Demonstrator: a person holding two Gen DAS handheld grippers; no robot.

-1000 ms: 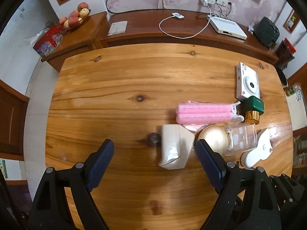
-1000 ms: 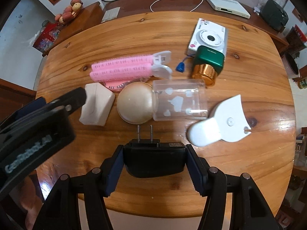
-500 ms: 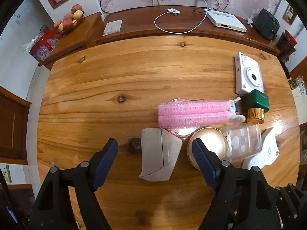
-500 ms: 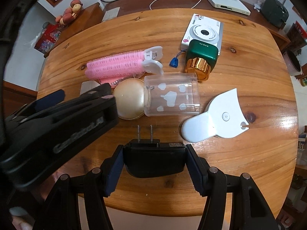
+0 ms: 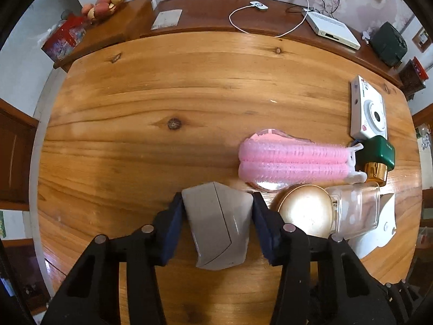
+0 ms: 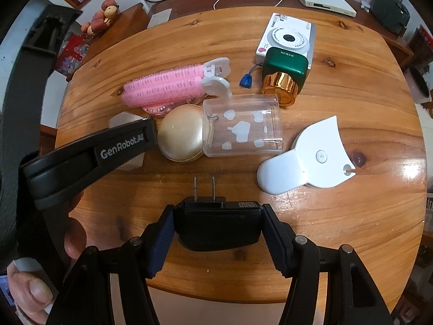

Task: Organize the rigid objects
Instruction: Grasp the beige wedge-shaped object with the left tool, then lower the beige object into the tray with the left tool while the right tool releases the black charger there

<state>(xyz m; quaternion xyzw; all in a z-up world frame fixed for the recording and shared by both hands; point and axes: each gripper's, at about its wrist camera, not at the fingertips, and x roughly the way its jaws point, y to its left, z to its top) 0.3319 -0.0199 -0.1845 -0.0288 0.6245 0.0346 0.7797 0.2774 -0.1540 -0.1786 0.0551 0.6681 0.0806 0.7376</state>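
Note:
My left gripper (image 5: 216,203) is shut on a white angular plastic piece (image 5: 217,226) that rests on the wooden table (image 5: 162,103). My right gripper (image 6: 217,214) is shut on a black plug adapter (image 6: 217,223) with its two prongs pointing forward, held above the table's near edge. The left gripper's body (image 6: 89,157) crosses the left of the right wrist view and hides most of the white piece (image 6: 121,119). Beside it lie a gold round compact (image 6: 180,138), a clear plastic box (image 6: 242,128), pink hair rollers (image 6: 165,88) and a white fan-shaped piece (image 6: 305,159).
A white camera (image 6: 288,39) and a green bottle with a gold cap (image 6: 284,74) sit at the far right of the table. Behind the table stands a dark wooden sideboard (image 5: 216,8) with a white cable, a white box and fruit.
My left gripper moved forward over the white piece and closed on it. My right gripper kept hold of the black plug adapter and stayed roughly in place.

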